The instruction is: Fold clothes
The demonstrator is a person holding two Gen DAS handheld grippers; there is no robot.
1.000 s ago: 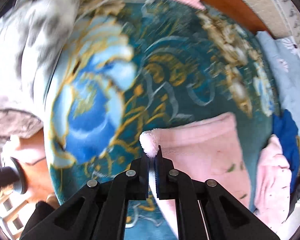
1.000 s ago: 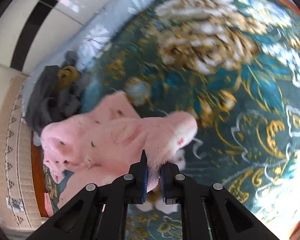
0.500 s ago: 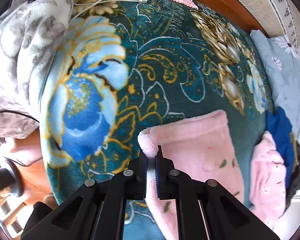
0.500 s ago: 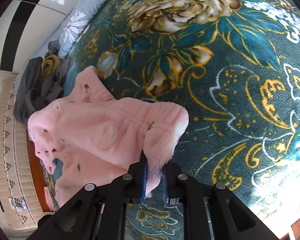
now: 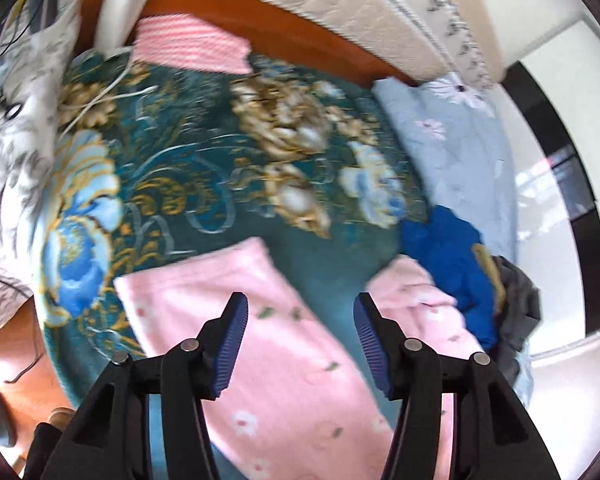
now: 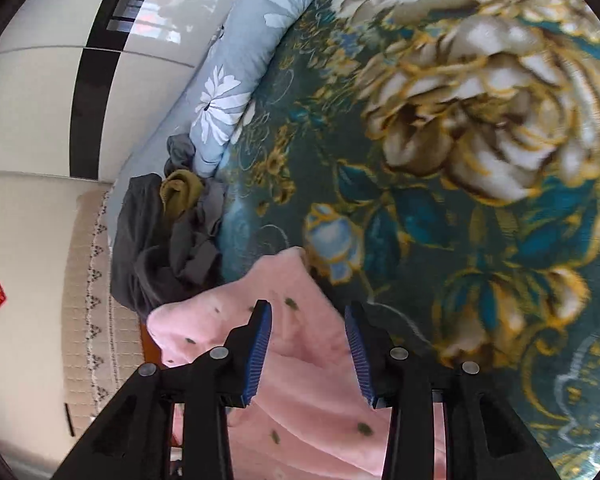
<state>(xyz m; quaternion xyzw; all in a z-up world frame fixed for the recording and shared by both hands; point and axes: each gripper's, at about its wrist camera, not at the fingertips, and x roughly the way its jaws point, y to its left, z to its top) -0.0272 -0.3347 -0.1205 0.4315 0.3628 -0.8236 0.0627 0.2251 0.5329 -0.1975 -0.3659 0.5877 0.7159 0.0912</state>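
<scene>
1. Pink fleece is the thing in hand: the pink garment (image 5: 260, 340) lies spread on the teal floral blanket (image 5: 204, 184), a flat panel of it reaching out ahead of both grippers.
2. Seen from the left wrist, the left gripper (image 5: 300, 340) hangs over that panel with its jaws wide apart and nothing between them.
3. Seen from the right wrist, the right gripper (image 6: 307, 350) is likewise spread and empty, poised above another part of the pink garment (image 6: 300, 400).
4. Beyond the garment, toward the blanket's edge, sits a heap of other clothes: a blue piece (image 5: 452, 256) and dark grey items (image 6: 168, 248), beside a pale blue flowered quilt (image 6: 236, 92). A striped pink cloth (image 5: 188, 48) lies at the blanket's far side.
5. By my reading, one fold has been laid down and released; the garment is not yet a compact bundle.
6. Next, each gripper likely needs a fresh edge or corner to pinch, low enough to catch the fleece alone and not the blanket beneath.
</scene>
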